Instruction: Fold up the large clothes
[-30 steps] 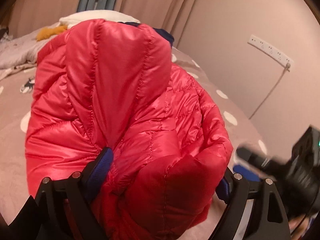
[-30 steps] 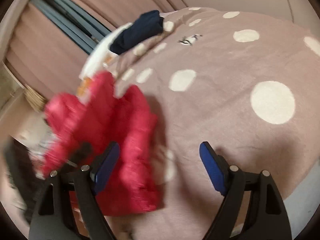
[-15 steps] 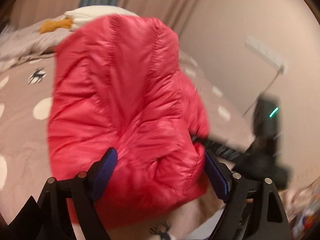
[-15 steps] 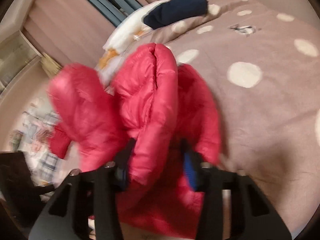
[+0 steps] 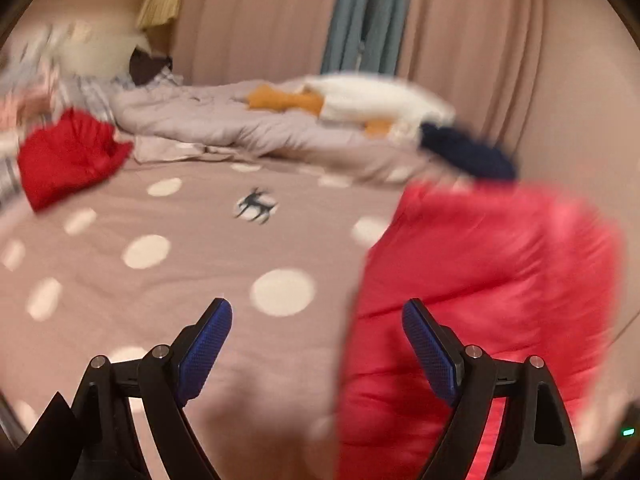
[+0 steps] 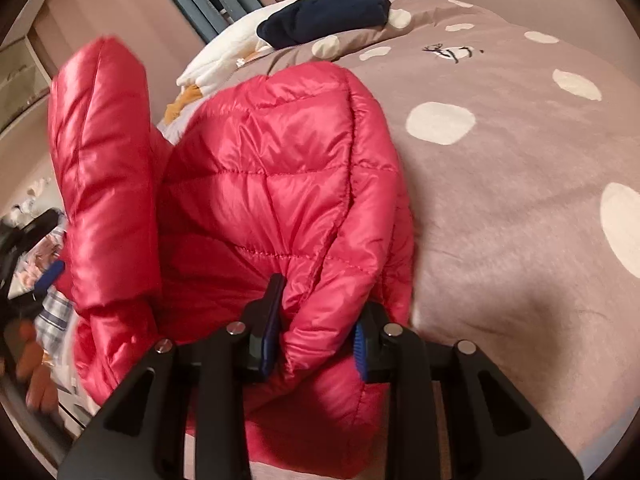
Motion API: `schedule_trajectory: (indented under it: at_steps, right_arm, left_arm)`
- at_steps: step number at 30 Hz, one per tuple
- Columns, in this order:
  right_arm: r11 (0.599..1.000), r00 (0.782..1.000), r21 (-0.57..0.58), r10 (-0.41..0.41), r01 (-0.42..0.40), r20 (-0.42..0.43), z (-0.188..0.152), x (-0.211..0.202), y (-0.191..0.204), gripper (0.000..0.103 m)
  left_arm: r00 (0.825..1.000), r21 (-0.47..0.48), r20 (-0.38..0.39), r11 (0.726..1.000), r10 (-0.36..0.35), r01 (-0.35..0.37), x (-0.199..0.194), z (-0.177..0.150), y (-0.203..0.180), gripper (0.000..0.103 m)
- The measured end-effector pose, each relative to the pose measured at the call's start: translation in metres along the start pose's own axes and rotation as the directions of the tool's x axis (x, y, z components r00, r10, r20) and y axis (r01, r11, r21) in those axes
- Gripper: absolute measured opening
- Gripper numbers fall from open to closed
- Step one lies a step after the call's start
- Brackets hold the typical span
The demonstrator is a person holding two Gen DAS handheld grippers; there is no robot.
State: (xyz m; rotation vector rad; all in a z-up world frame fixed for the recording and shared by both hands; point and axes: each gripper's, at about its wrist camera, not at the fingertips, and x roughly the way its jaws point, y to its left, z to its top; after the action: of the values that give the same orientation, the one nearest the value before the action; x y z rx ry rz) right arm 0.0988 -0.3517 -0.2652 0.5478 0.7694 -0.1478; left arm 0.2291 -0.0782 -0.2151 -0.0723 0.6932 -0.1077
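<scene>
A red quilted puffer jacket [image 6: 272,184] is bunched on the pink polka-dot bedspread [image 6: 520,184]. My right gripper [image 6: 316,328] is shut on a thick fold of the jacket near its lower edge. One padded part [image 6: 104,168] stands up at the left. In the left wrist view the jacket [image 5: 488,280] is blurred at the right, beside and behind the right finger. My left gripper [image 5: 316,344] is open and empty over the bedspread [image 5: 160,280].
A second red garment [image 5: 68,156] lies at the far left of the bed. A grey quilt [image 5: 224,120], a white and orange pillow [image 5: 372,100] and a navy garment [image 6: 328,12] lie at the head. Curtains hang behind. Clutter sits beyond the bed's left edge.
My left gripper let go of the jacket and swung left, so the jacket now sits at its right. My right gripper moved onto the jacket and shut on a fold.
</scene>
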Motion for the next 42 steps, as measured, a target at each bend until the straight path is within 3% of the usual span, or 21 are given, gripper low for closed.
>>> schedule_trajectory:
  at_steps: [1, 3, 6, 10, 12, 15, 19, 21, 23, 26, 28, 29, 31, 35, 39, 41, 42]
  right_arm:
    - [1.0, 1.0, -0.007, -0.008, 0.008, 0.006, -0.003, -0.002, -0.001, 0.028]
    - [1.0, 1.0, 0.001, -0.008, 0.008, 0.006, -0.004, -0.002, -0.006, 0.03]
    - [0.999, 0.999, 0.002, -0.032, 0.032, 0.012, 0.001, -0.01, -0.003, 0.038]
    - [0.985, 0.98, -0.065, -0.149, 0.159, 0.132, 0.014, -0.05, 0.019, 0.045]
    - [0.993, 0.974, -0.06, -0.085, 0.099, 0.21, 0.029, -0.068, 0.029, 0.05]
    - [0.996, 0.966, -0.066, 0.074, -0.059, 0.249, 0.06, -0.075, 0.047, 0.052]
    - [0.992, 0.962, -0.126, 0.032, 0.003, 0.273, 0.092, -0.061, 0.074, 0.052]
    - [0.993, 0.969, -0.119, 0.008, 0.022, 0.247, 0.1, -0.058, 0.074, 0.052]
    - [0.996, 0.963, -0.088, 0.017, 0.007, 0.268, 0.097, -0.072, 0.065, 0.052]
    - [0.997, 0.943, -0.075, 0.05, -0.027, 0.329, 0.087, -0.103, 0.057, 0.07]
    - [0.996, 0.928, -0.077, 0.075, -0.05, 0.366, 0.091, -0.114, 0.059, 0.098]
    - [0.996, 0.915, -0.069, 0.083, -0.061, 0.395, 0.091, -0.122, 0.06, 0.099]
    - [0.993, 0.9, -0.089, 0.107, -0.076, 0.423, 0.095, -0.127, 0.068, 0.098]
    - [0.989, 0.912, -0.133, 0.115, -0.068, 0.392, 0.106, -0.106, 0.087, 0.093]
    - [0.984, 0.932, -0.112, 0.169, -0.14, 0.32, 0.116, -0.063, 0.091, 0.077]
    - [0.995, 0.962, -0.075, 0.083, -0.065, 0.26, 0.117, -0.031, 0.088, 0.071]
    - [0.997, 0.97, -0.069, 0.034, -0.017, 0.242, 0.115, -0.019, 0.085, 0.07]
  left_arm:
    - [0.999, 0.045, -0.029, 0.999, 0.015, -0.014, 0.012, -0.007, -0.008, 0.086]
    - [1.0, 0.053, -0.005, 0.998, 0.028, -0.027, 0.016, -0.018, -0.017, 0.079]
    - [0.999, 0.065, 0.031, 0.997, 0.031, -0.033, 0.011, -0.025, -0.017, 0.078]
    - [1.0, 0.069, 0.003, 0.998, -0.005, 0.005, 0.012, -0.014, -0.025, 0.077]
    - [0.999, 0.048, -0.01, 0.998, -0.035, 0.035, 0.012, -0.01, -0.024, 0.076]
    - [0.999, 0.052, -0.01, 0.997, -0.047, 0.048, 0.013, -0.007, -0.03, 0.076]
    - [0.999, 0.097, 0.004, 0.994, -0.048, 0.047, 0.011, -0.007, -0.038, 0.076]
    - [0.998, 0.098, 0.002, 0.993, -0.061, 0.06, 0.009, -0.007, -0.039, 0.076]
    - [0.998, 0.101, -0.001, 0.992, -0.07, 0.07, 0.009, -0.007, -0.038, 0.076]
    - [0.997, 0.133, 0.007, 0.988, -0.077, 0.075, 0.008, -0.009, -0.041, 0.076]
    - [0.997, 0.159, 0.027, 0.985, -0.072, 0.067, 0.005, -0.013, -0.045, 0.076]
    - [0.997, 0.167, 0.039, 0.984, -0.071, 0.063, 0.004, -0.015, -0.046, 0.076]
    - [0.996, 0.165, 0.049, 0.984, -0.077, 0.068, 0.004, -0.018, -0.047, 0.076]
    - [0.993, 0.153, 0.027, 0.982, -0.119, 0.113, 0.008, -0.015, -0.04, 0.076]
    - [0.987, 0.12, -0.007, 0.979, -0.164, 0.163, 0.014, -0.012, -0.029, 0.076]
    - [0.98, 0.077, -0.023, 0.977, -0.197, 0.199, 0.018, -0.011, -0.02, 0.078]
    - [0.969, 0.039, -0.045, 0.969, -0.243, 0.245, 0.023, -0.011, -0.015, 0.079]
